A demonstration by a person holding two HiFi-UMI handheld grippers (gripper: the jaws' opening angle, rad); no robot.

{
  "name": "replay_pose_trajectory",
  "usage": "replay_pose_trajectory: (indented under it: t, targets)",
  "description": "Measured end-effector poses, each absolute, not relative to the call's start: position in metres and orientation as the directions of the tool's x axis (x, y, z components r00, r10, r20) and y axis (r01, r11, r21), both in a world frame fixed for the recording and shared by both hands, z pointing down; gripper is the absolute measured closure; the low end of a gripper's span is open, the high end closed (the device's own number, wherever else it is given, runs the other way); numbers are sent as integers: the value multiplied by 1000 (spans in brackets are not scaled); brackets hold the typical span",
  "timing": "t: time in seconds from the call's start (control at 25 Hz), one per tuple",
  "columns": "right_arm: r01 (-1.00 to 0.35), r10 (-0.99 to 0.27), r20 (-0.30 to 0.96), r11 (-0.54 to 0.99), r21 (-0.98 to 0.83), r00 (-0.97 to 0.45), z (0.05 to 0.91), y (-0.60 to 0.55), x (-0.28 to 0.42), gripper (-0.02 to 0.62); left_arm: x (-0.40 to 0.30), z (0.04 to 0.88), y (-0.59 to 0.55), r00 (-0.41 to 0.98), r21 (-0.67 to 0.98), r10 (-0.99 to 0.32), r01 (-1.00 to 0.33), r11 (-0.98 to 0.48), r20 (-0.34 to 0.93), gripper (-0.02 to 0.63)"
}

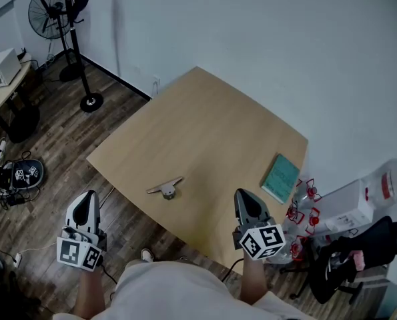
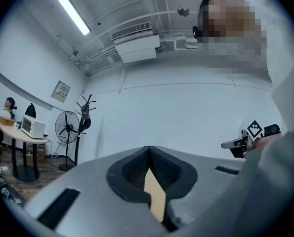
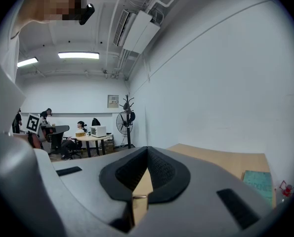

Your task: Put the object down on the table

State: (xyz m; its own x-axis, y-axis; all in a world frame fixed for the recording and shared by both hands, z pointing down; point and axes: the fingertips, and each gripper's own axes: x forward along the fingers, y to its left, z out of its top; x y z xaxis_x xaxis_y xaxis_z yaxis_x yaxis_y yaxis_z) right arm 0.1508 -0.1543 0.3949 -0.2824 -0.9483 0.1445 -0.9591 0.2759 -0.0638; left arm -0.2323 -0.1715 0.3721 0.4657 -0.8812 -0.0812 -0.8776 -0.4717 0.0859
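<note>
A small object [image 1: 166, 189], a tan flat bar on a grey round piece, lies on the light wooden table [image 1: 205, 132] near its front edge. Nothing holds it. My left gripper [image 1: 85, 209] hangs over the wooden floor, left of the table's corner and apart from the object. Its jaws are shut with nothing between them, and the left gripper view [image 2: 149, 154] shows them meeting at the tip. My right gripper [image 1: 247, 204] is over the table's front edge, to the right of the object. Its jaws [image 3: 147, 153] are also shut and empty.
A teal notebook [image 1: 280, 177] lies at the table's right edge. Bottles, red clips and a dark chair [image 1: 358, 259] crowd the floor to the right. A standing fan [image 1: 51, 12], a coat stand [image 1: 78, 39] and a side table with a microwave [image 1: 1, 69] stand at far left.
</note>
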Motion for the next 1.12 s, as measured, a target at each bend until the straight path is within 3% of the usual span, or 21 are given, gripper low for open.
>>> replay_pose_trajectory:
  t: [0.6, 1.12]
  targets:
    - [-953, -945, 151, 270, -140, -290, 402, -155, 142, 598, -245, 377, -166, 468, 99, -881, -875, -473, -71, 600]
    - [-963, -952, 147, 263, -66, -270, 398, -157, 132, 598, -247, 381, -168, 475, 98, -877, -872, -480, -69, 600]
